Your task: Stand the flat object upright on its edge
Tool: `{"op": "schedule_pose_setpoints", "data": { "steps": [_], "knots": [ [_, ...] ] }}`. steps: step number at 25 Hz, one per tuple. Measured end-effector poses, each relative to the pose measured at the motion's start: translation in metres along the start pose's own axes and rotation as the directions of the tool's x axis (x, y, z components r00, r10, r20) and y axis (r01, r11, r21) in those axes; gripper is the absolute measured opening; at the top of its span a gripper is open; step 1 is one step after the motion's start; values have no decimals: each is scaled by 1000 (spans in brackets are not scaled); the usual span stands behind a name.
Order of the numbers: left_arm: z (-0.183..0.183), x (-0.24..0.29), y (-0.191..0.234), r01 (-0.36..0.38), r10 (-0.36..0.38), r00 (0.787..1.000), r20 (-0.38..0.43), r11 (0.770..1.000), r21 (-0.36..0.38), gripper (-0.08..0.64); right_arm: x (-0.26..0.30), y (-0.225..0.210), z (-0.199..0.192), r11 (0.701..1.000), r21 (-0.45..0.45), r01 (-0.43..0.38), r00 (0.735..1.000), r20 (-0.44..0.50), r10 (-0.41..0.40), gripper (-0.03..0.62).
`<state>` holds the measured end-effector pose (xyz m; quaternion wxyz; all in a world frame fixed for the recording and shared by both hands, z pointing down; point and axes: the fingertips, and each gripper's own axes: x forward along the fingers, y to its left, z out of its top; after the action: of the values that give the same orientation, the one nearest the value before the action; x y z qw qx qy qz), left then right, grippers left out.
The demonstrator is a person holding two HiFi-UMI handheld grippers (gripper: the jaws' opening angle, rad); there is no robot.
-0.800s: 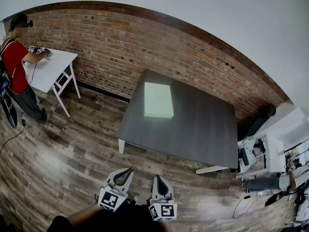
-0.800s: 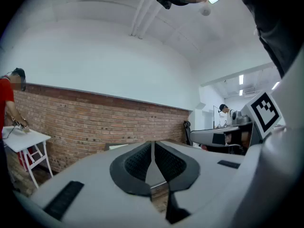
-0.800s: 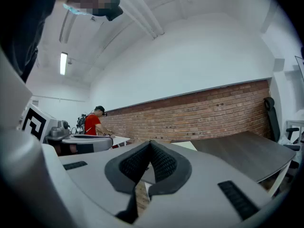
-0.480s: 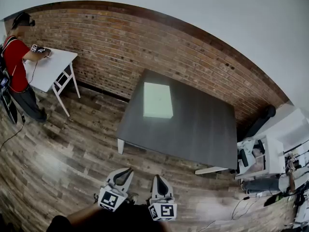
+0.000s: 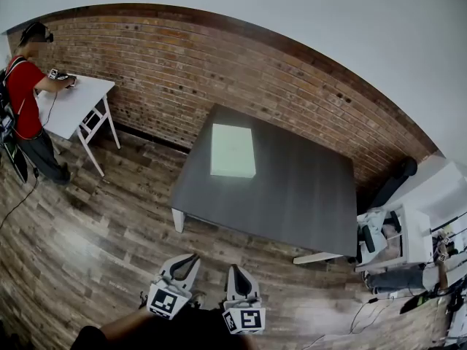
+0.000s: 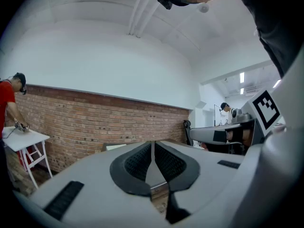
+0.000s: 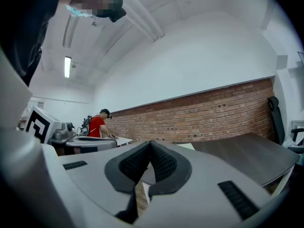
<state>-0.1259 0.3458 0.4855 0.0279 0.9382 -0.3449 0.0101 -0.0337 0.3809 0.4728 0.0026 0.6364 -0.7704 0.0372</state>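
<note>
Drifting a touch toward nine o'clock in my head view since the earlier frames are the dark table [image 5: 299,195] and the pale flat object [image 5: 233,150]. The flat object is lying flat on the table's eleven-o'clock part, and neither gripper is touching it. I am holding the left gripper [image 5: 191,257] and right gripper [image 5: 233,269] at six o'clock, well apart from the table, over the wood floor [image 5: 87,232] — both jaw pairs are pressing together on nothing. At ten o'clock a person in red [image 5: 22,97] is working at a white table [image 5: 76,97].
</note>
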Motion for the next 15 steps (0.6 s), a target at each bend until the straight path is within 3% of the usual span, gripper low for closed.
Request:
{"op": "schedule_pose_setpoints", "data": {
  "steps": [9, 15],
  "knots": [
    [-8, 20, -41, -21, 22, 999, -33, 999, 24, 48, -26, -39, -4, 999, 12, -33, 999, 6, 33, 25],
    [-11, 33, -49, -42, 42, 998, -37, 999, 2, 48, -26, -62, -6, 999, 27, -31, 999, 12, 31, 25]
  ]
}}
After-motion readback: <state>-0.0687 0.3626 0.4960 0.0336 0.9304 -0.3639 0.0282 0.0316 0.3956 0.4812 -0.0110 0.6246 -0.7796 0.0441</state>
